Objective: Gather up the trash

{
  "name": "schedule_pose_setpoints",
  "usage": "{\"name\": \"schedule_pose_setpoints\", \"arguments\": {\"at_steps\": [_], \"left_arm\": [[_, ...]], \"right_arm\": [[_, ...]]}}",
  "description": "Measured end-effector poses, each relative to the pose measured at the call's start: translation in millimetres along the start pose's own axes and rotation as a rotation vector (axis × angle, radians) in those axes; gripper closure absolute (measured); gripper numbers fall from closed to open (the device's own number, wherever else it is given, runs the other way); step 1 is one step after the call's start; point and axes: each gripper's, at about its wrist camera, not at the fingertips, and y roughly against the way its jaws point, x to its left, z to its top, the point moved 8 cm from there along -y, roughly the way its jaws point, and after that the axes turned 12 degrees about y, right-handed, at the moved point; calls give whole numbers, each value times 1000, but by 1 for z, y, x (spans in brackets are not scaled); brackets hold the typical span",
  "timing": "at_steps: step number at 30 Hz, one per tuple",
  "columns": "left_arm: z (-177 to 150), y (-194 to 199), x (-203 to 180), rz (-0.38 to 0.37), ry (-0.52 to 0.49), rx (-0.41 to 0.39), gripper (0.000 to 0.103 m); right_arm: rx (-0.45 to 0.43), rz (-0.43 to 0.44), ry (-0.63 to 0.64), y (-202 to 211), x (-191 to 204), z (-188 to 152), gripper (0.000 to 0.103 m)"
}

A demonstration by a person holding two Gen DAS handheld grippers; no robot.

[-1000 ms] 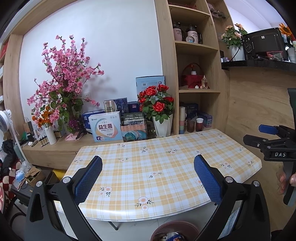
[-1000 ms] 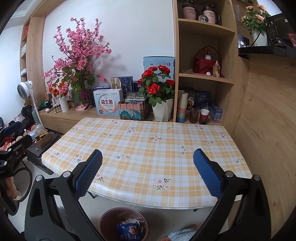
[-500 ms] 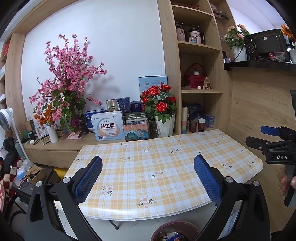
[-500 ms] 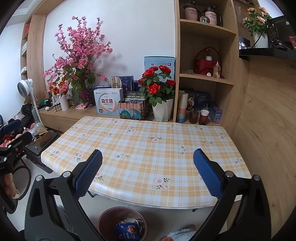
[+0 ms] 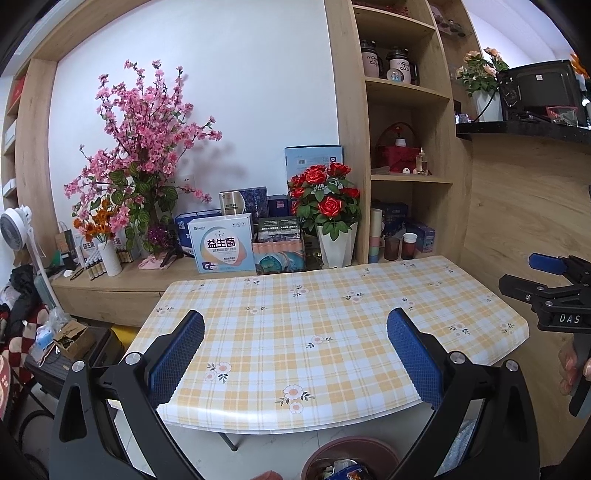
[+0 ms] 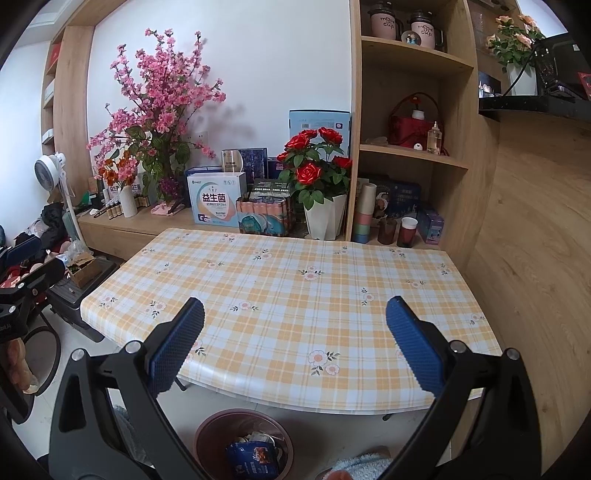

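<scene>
bin (image 6: 243, 443) sits on the floor under the near edge of the surface (image 6: 295, 288), at 6 o'clock, with wrappers inside. both views have pulled back a bit in the last second, so the job looks done. left gripper (image 5: 295, 354) and right gripper (image 6: 295, 347) fingers are wide open, holding nothing. the round bin's mouth points straight up.

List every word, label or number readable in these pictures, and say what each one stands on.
"益生菌": white and blue box behind the table.
"DAS": body of the right gripper, seen from the left wrist.
"mood cup": two lidded jars on the upper shelf; the middle word is unclear.
Small print on the blue box behind the roses, the dark packages and the trash bag: too small to read.
</scene>
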Motion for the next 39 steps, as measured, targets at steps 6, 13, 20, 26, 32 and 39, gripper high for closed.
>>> {"name": "schedule_pose_setpoints", "arguments": {"at_steps": [6, 13, 20, 26, 32, 39], "left_arm": [[-3, -4, 5, 7, 9, 8, 6], [-7, -7, 6, 5, 32, 24, 6], [-9, -8, 2, 0, 21, 26, 6], [-10, -10, 3, 5, 21, 36, 6], [-13, -11, 2, 6, 22, 40, 6], [-14, -12, 4, 8, 26, 42, 6]], "right_arm": [[1, -5, -9, -1, -4, -4, 6], [9, -27, -16, 0, -17, -13, 6], [13, -33, -27, 0, -23, -16, 6], [23, -28, -21, -3, -18, -18, 6], [29, -31, -19, -5, -17, -19, 6], [35, -32, -15, -6, -16, -20, 6]]}}
